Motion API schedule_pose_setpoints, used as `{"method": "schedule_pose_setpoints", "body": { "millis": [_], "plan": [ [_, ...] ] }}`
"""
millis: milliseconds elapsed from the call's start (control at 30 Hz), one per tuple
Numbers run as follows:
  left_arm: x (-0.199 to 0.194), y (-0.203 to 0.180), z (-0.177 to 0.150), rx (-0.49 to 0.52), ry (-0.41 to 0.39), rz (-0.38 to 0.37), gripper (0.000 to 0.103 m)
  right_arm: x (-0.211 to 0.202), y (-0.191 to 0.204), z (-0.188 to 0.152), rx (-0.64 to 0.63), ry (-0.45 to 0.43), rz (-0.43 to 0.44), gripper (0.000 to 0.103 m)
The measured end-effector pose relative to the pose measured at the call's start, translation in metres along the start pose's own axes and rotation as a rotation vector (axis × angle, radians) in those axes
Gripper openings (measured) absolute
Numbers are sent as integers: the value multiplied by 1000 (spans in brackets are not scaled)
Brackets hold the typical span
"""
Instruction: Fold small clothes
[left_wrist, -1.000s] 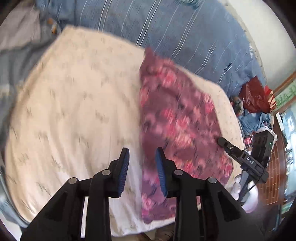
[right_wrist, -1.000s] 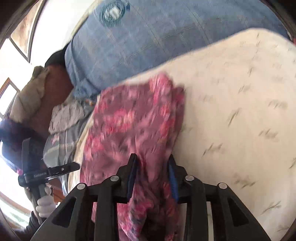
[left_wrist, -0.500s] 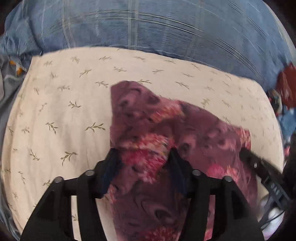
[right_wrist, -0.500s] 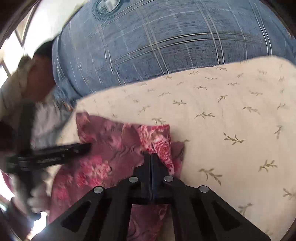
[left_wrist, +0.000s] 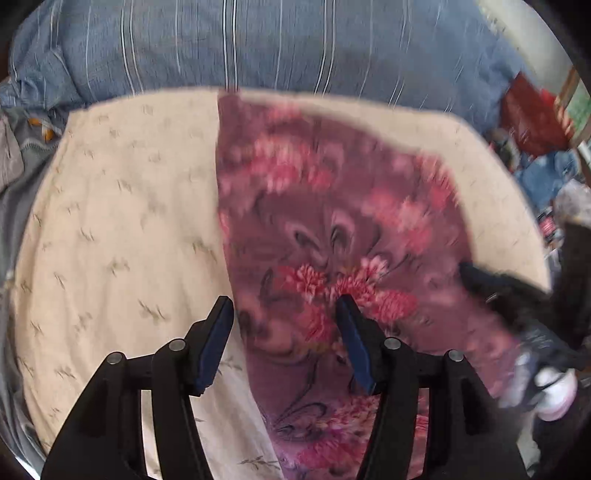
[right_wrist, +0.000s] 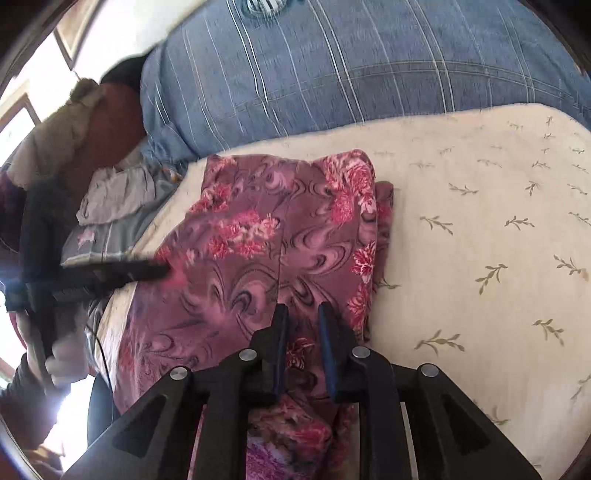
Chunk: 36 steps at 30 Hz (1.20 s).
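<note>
Floral garment (right_wrist: 273, 240), purple-maroon with pink blossoms and dark swirls, lies folded on the cream leaf-print cushion (right_wrist: 480, 229), with a striped blue cover (right_wrist: 332, 66) behind it. Its near end runs out of view beneath both tools. In the left wrist view it is blurred. The left gripper (left_wrist: 284, 339) stands wide apart over the cloth's left edge. The right gripper (right_wrist: 301, 339) has just been opening; a narrow gap shows, cloth beneath, pads not pressing it.
</note>
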<state>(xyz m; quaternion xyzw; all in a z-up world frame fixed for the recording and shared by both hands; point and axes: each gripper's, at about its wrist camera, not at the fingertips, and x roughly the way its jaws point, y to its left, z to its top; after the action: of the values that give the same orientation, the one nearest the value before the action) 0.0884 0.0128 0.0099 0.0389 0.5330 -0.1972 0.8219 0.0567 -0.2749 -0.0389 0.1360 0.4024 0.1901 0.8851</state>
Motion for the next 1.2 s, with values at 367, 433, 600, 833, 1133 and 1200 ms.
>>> {"method": "schedule_pose_setpoints", "body": {
  "millis": [367, 433, 600, 833, 1133, 1200],
  "plan": [
    [-43, -9, -34, 116, -69, 43, 70, -50, 26, -22, -66, -6, -76, 24],
    [-23, -13, -40, 116, -27, 60, 75, -35, 25, -41, -117, 43, -158, 29],
    [-14, 13, -49, -85, 3, -18, 88, -28, 8, -49, 11, 17, -143, 47],
    [-35, 23, -64, -82, -28, -46, 88, -44, 5, -36, 56, -14, -134, 46],
    [-17, 26, -65, -84, -18, -16, 98, -6, 27, -28, -86, 53, -289, 49],
    [-13, 36, -69, -134, -1, -52, 101, -6, 22, -27, -59, 50, -295, 62]
  ]
}}
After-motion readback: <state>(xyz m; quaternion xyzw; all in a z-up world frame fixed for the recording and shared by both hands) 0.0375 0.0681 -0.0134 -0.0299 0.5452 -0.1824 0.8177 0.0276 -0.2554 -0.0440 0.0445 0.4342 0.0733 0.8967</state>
